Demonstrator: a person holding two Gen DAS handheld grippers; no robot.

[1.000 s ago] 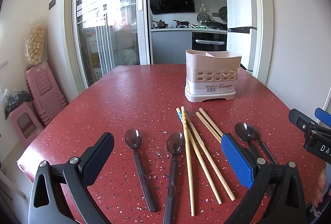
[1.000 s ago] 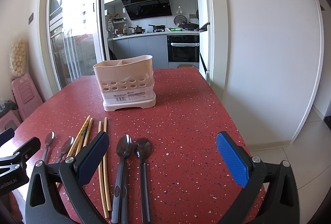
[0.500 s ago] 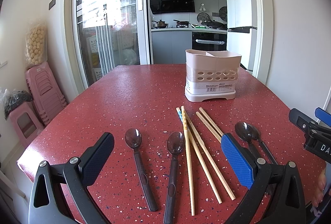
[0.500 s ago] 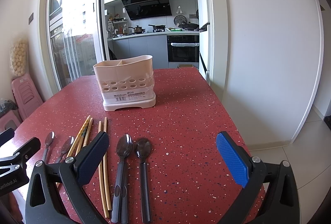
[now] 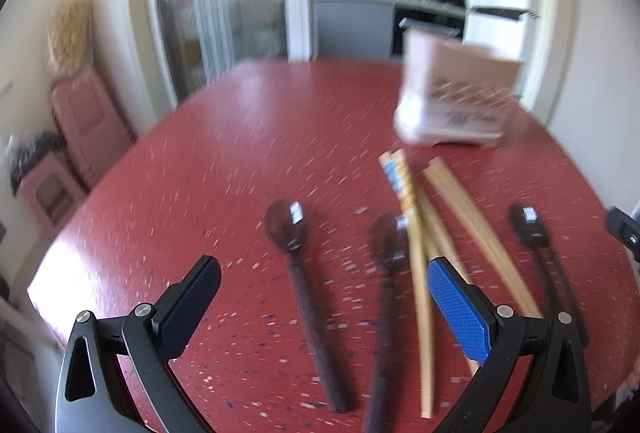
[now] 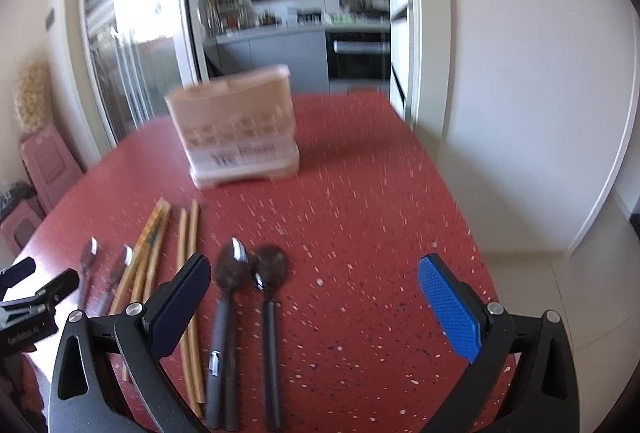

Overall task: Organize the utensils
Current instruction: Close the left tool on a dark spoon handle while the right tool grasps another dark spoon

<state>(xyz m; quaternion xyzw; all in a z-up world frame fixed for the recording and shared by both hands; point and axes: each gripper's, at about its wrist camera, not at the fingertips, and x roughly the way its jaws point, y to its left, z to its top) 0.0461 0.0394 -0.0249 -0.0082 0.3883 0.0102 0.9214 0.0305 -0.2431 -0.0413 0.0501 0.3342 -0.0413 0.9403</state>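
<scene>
A beige utensil holder (image 5: 456, 97) (image 6: 236, 129) stands on the far part of the red table. Two dark spoons (image 5: 304, 293) (image 5: 384, 297) lie under my left gripper (image 5: 324, 307), which is open and empty above them. Wooden chopsticks (image 5: 452, 225) (image 6: 188, 273) lie in the middle. Two more dark spoons (image 6: 224, 317) (image 6: 270, 321) lie side by side between the fingers of my right gripper (image 6: 314, 297), which is open and empty. These spoons also show in the left wrist view (image 5: 536, 249).
The red speckled table (image 5: 260, 161) (image 6: 380, 225) has its right edge near a white wall. Pink stools (image 5: 80, 137) stand on the floor to the left. A kitchen doorway lies behind the table. Both views are motion-blurred.
Both grippers have moved forward and tilted down toward the utensils, which now look larger and blurred. Both grippers remain open and nothing has been picked up.
</scene>
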